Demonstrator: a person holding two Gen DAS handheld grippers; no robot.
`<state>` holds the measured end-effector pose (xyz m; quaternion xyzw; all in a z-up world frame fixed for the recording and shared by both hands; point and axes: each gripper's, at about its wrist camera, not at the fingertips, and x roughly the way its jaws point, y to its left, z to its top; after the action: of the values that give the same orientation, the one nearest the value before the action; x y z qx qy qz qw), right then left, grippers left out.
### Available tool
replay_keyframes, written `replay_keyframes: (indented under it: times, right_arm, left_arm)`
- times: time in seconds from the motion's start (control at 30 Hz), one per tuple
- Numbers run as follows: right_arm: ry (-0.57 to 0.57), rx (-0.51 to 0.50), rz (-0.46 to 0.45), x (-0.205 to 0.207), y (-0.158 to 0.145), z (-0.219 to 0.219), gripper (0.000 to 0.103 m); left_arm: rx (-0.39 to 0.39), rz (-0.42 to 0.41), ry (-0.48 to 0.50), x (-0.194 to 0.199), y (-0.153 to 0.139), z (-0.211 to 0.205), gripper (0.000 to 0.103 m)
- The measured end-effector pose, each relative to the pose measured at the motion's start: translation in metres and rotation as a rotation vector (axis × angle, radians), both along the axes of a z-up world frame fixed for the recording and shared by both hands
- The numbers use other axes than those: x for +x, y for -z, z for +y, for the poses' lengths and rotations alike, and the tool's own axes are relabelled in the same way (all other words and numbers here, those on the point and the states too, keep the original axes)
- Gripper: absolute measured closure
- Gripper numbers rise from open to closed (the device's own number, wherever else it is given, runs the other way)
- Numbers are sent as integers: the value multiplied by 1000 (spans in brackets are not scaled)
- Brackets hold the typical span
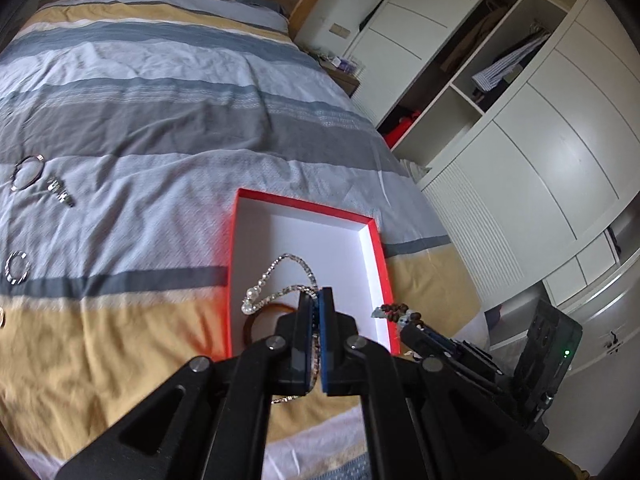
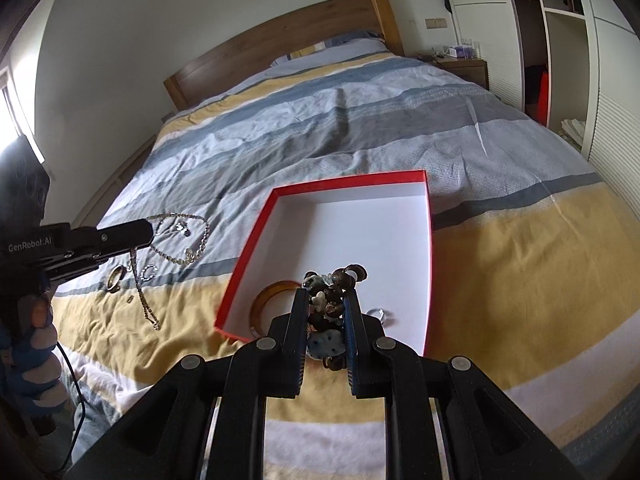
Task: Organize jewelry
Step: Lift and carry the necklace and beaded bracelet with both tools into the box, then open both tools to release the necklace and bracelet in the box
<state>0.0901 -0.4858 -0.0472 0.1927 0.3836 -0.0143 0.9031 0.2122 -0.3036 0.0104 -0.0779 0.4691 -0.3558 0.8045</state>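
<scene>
- The left gripper point(image 1: 318, 300) has its jaws clamped on a silver chain necklace point(image 1: 280, 276) with pearls; in its own view the loop hangs from the pads in front of the red box's near-left corner.
- In the right wrist view, the left gripper point(image 2: 148, 232) comes in from the left, and the necklace point(image 2: 180, 252) dangles from its tip over the striped bedspread point(image 2: 360, 120).
- The right gripper point(image 2: 326, 300) has its jaws closed on a bunched bracelet of dark brown beads point(image 2: 334, 284) with pale and blue stones, held over the near part of the box.
- The red box point(image 2: 430, 216), open and white inside, lies on the bed.
- An amber bangle point(image 2: 268, 300) lies inside the box at its near-left corner; a small clear ring point(image 2: 380, 314) lies inside near the right gripper's right finger.
- On the bedspread left of the box lie a thin silver bangle point(image 1: 28, 172), a small silver piece point(image 1: 60, 192) and a beaded ring point(image 1: 18, 266).
- A white wardrobe point(image 1: 540, 160) stands to the right of the bed.
</scene>
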Motion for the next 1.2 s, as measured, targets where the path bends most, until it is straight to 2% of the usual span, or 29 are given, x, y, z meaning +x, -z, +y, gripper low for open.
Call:
replay_keyframes:
  times: [0.13,0.37,0.5,0.67,0.9,1.03,1.07,1.13,1.2]
  right_arm:
    - [-12,-12,15,30,10,-11,87]
    - [-42,-46,57,88,33,-24,87]
    - [-60,-68,94,114,47,-32,87]
    - [-64,-80,146,125,67,-39,86]
    - [-74,-134,163,128,75,-38,86]
    - [-66,-155,169,128,75,-36,84]
    - [-63,-161,172,127,74,-36,81]
    - [-56,-159,175,126,73,-38,74]
    - [-53,-150,174,123,69,-39,68]
  left_arm:
    - [38,-8,16,25,15,-31,101]
    - [84,53,22,63,62,-61,101]
    - [111,83,25,71,90,-67,101]
    - [145,121,6,75,121,-59,101]
    - [185,60,20,70,122,-61,99]
    - [192,64,11,71,121,-59,99]
    - [193,69,10,71,121,-58,98]
    - [195,66,14,69,117,-58,92]
    - [196,54,26,64,110,-57,68]
